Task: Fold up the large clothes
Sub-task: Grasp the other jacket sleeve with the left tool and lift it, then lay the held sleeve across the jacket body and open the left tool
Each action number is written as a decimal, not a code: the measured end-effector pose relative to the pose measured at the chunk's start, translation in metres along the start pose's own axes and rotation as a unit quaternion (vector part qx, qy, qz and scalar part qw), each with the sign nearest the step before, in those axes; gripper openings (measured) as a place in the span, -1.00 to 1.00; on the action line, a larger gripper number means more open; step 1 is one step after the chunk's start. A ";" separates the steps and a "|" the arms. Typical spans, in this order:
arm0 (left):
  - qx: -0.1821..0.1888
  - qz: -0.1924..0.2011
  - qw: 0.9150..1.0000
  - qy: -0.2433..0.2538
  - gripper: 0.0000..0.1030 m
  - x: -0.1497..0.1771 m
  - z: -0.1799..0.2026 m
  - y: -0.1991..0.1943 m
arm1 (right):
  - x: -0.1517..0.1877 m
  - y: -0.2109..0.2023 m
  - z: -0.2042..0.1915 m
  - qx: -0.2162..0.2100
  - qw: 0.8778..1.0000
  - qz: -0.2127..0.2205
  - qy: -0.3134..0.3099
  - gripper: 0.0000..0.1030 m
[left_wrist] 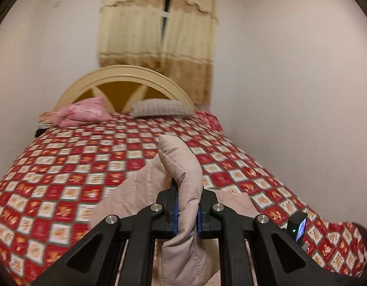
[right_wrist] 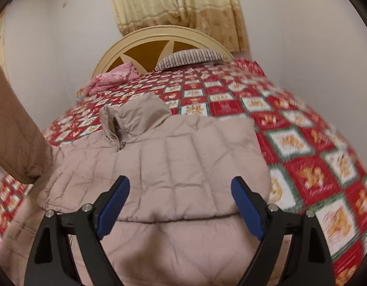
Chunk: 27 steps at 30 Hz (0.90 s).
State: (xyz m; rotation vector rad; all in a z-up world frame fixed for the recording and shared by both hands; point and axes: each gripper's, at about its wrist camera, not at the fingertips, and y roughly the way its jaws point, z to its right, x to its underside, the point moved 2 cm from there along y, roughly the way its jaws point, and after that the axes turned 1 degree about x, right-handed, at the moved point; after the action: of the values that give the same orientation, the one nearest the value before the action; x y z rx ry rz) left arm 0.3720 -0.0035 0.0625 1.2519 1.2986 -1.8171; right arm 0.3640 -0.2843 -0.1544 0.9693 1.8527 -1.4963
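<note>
On the red-and-white checked bed cover (right_wrist: pixel 302 166) lies the beige quilted puffer jacket (right_wrist: pixel 178 157) — right tool (right_wrist: pixel 181 190) gaping wide above it, left tool (left_wrist: pixel 187 211) pinching a raised fold.

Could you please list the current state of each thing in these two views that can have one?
Beige quilted puffer jacket: lying on the bed, collar zip partly open, one part lifted.
Left gripper: shut on a fold of the jacket.
Right gripper: open, above the jacket.
Cream patterned curtains: drawn, narrow gap at the middle.
Red-and-white checked bedspread: spread over the bed.
Pink crumpled blanket: bunched by the headboard.
</note>
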 end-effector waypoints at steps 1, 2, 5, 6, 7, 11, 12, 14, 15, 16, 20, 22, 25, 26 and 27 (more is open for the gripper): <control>0.001 -0.007 1.000 0.008 -0.80 0.005 0.009 0.012 | 0.000 0.000 0.005 -0.005 1.000 0.003 0.014 0.73; 0.002 -0.015 1.000 0.015 -0.80 0.011 0.019 0.024 | 0.000 0.000 0.010 -0.011 1.000 0.005 0.027 0.73; -0.003 -0.047 0.998 0.044 -0.80 0.042 0.048 0.073 | 0.007 0.004 0.023 -0.020 0.998 0.000 0.063 0.78; -0.002 -0.057 0.997 0.048 -0.80 0.051 0.055 0.084 | 0.011 0.007 0.028 -0.022 0.997 -0.005 0.077 0.78; -0.003 -0.066 0.997 0.051 -0.80 0.059 0.060 0.095 | 0.012 0.009 0.035 -0.028 0.995 -0.010 0.094 0.78; -0.006 -0.104 0.993 0.048 -0.80 0.090 0.075 0.144 | 0.015 0.006 0.047 -0.042 0.990 -0.001 0.135 0.78; -0.006 -0.110 0.993 0.044 -0.79 0.097 0.078 0.153 | 0.015 0.006 0.048 -0.045 0.989 0.001 0.140 0.78; -0.005 -0.124 0.991 0.043 -0.76 0.109 0.082 0.168 | 0.015 0.006 0.049 -0.048 0.988 0.004 0.144 0.78; -0.010 -0.128 0.991 0.046 -0.75 0.114 0.088 0.173 | 0.015 0.006 0.049 -0.048 0.988 0.004 0.145 0.79; -0.014 -0.133 0.990 0.048 -0.68 0.116 0.091 0.176 | 0.016 0.005 0.050 -0.048 0.988 0.003 0.147 0.79; -0.008 -0.135 0.989 0.065 -0.16 0.114 0.108 0.180 | 0.016 0.006 0.053 -0.050 0.987 0.003 0.152 0.79; -0.009 -0.110 0.991 0.076 0.43 0.105 0.114 0.169 | 0.016 0.006 0.054 -0.052 0.986 0.003 0.156 0.79; -0.011 -0.060 0.994 0.090 0.72 0.092 0.111 0.143 | 0.017 0.006 0.055 -0.052 0.986 0.004 0.156 0.79; -0.013 -0.056 0.994 0.096 0.72 0.091 0.108 0.139 | 0.017 0.006 0.055 -0.051 0.986 0.004 0.157 0.79; -0.013 -0.060 0.993 0.105 0.72 0.090 0.102 0.133 | 0.017 0.005 0.055 -0.051 0.986 0.005 0.158 0.79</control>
State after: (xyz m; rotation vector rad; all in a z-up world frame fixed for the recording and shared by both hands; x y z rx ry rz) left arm 0.4124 -0.1409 -0.0630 1.4085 1.5380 -1.7803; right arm 0.3579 -0.3342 -0.1827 1.2204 2.1163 -1.2840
